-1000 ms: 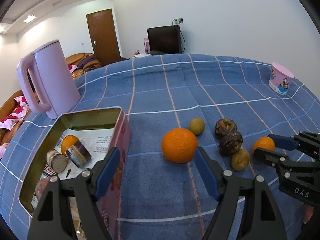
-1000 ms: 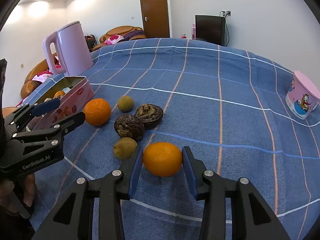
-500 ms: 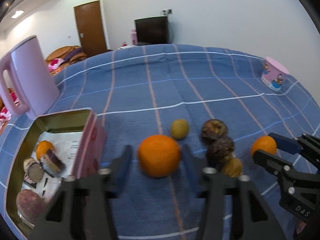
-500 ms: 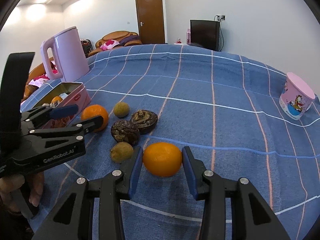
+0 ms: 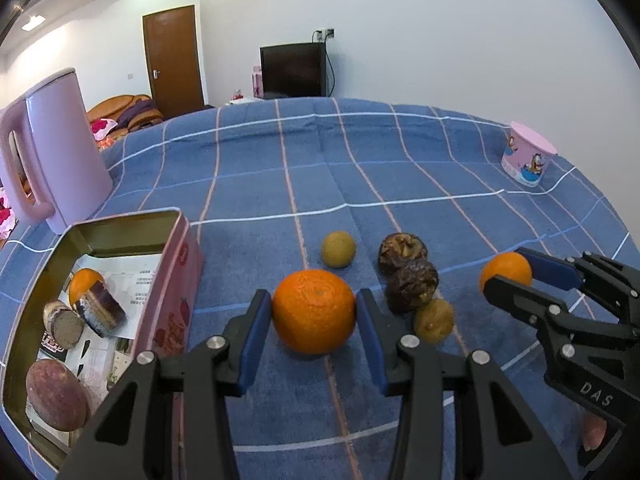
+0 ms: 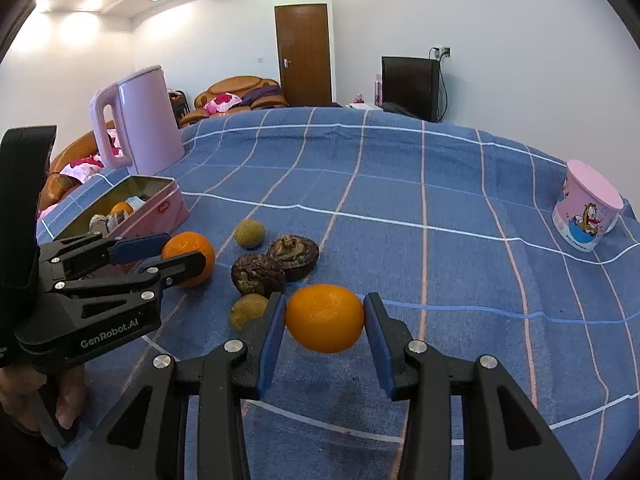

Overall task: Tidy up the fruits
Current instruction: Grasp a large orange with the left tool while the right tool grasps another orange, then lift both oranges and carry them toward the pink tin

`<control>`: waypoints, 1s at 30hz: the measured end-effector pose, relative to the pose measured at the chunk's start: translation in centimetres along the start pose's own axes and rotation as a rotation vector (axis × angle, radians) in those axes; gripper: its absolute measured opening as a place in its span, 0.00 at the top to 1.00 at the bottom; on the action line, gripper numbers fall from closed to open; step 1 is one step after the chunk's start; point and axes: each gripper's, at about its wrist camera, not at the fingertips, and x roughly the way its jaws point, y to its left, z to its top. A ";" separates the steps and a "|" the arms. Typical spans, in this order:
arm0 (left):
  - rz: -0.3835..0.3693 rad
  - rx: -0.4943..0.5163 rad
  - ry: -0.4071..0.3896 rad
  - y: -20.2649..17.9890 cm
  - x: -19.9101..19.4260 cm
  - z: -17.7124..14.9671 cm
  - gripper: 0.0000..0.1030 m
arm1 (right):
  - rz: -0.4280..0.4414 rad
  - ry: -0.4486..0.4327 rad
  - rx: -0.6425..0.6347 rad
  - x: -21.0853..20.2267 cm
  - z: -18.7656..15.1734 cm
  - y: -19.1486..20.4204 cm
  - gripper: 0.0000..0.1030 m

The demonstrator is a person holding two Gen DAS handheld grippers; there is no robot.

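- On the blue checked tabletop [image 5: 400, 168], the left hand-held gripper [image 5: 314, 316] had its two blue pads closed against the sides of a large round orange [image 5: 314, 311] that sat on the cloth.
- To that gripper's left, close beside it, lay an open pink metal tin [image 5: 176, 280] already holding fruit; its long axis ran away from the camera.
- Further right, the right hand-held gripper [image 6: 325, 320] clamped a smaller smooth orange [image 6: 325, 318].
- Between the two oranges sat two dark wrinkled fruits [image 5: 410, 284] and two small greenish-brown fruits [image 5: 339, 249].
- Judged from this, the left gripper was nearer the tin, so its orange needed only a short move leftward over the rim.
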 end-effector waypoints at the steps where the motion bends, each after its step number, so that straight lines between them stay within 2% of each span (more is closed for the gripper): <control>1: 0.004 -0.001 -0.008 0.0 -0.2 0.0 0.56 | -0.002 -0.005 -0.001 -0.1 0.0 0.0 0.59; 30: 0.090 0.002 -0.187 -0.3 -3.7 -0.7 0.56 | -0.010 -0.144 -0.014 -2.6 -0.2 0.3 0.59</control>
